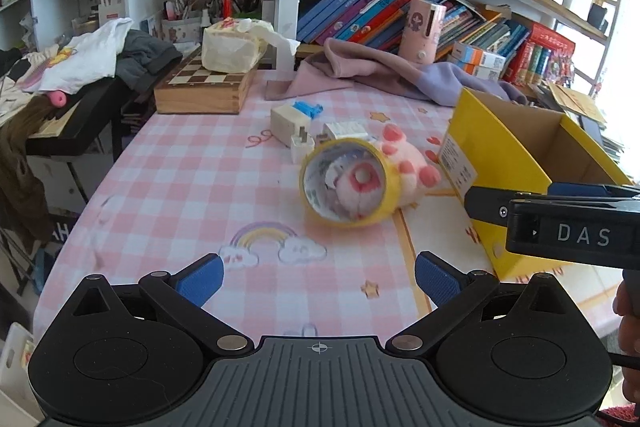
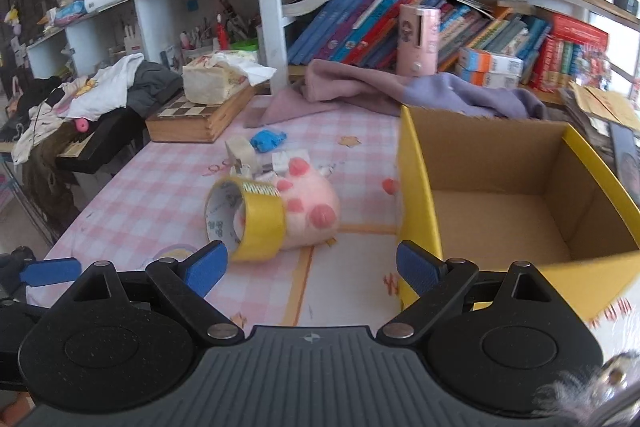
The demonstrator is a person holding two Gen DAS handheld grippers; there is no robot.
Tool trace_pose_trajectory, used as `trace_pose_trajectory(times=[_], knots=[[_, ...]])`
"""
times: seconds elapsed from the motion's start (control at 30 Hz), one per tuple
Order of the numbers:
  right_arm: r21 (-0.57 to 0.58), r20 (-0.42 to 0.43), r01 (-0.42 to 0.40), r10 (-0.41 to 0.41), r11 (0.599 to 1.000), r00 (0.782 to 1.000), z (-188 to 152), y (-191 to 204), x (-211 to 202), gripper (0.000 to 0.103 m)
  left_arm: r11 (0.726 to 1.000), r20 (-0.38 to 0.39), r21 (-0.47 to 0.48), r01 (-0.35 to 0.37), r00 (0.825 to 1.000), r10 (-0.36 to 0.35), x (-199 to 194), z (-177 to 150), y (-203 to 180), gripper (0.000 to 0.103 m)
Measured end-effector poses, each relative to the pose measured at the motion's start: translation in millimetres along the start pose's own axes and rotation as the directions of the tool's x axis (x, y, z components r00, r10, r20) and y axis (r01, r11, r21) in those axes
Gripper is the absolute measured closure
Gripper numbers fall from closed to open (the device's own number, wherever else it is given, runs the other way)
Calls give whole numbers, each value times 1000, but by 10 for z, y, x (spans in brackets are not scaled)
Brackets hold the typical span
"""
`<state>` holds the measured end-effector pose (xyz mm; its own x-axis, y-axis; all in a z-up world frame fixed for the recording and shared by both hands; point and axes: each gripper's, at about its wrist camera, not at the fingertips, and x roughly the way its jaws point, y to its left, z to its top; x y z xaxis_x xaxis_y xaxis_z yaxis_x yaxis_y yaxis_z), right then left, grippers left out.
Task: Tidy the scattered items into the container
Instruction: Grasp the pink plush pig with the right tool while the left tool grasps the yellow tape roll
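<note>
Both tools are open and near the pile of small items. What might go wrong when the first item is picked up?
1. The yellow tape roll stands on its edge, leaning against the pink plush toy; taking either one may let the roll tip or roll away.
2. The white plugs and blue piece lie tightly together, so an open tool could push neighbours aside.
3. The right tool is close to the yellow box wall and may knock it.

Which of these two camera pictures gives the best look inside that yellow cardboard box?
The right wrist view. There the yellow box opens toward the camera, showing its bare brown floor and inner walls with nothing inside. The left wrist view catches the box from the side: mostly its yellow outer wall, part hidden behind the right gripper.
</note>
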<state>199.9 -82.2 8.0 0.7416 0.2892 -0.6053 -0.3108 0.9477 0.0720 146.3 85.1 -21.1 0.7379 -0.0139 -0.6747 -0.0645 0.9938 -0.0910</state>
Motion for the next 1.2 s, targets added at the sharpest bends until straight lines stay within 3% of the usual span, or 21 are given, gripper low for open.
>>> trace_pose_trajectory(times=[0.43, 0.83, 1.2], knots=[[11, -46, -83, 84, 996, 995, 490, -135, 685, 10, 999, -26, 49, 24, 999, -22, 629, 381, -106, 1], [-16, -113, -112, 109, 994, 988, 592, -168, 1037, 10, 995, -82, -42, 88, 992, -91, 1149, 534, -15, 0], [-44, -132, -124, 117, 991, 984, 602, -168, 1139, 10, 983, -105, -113, 144, 982, -156, 1383, 532, 14, 1]])
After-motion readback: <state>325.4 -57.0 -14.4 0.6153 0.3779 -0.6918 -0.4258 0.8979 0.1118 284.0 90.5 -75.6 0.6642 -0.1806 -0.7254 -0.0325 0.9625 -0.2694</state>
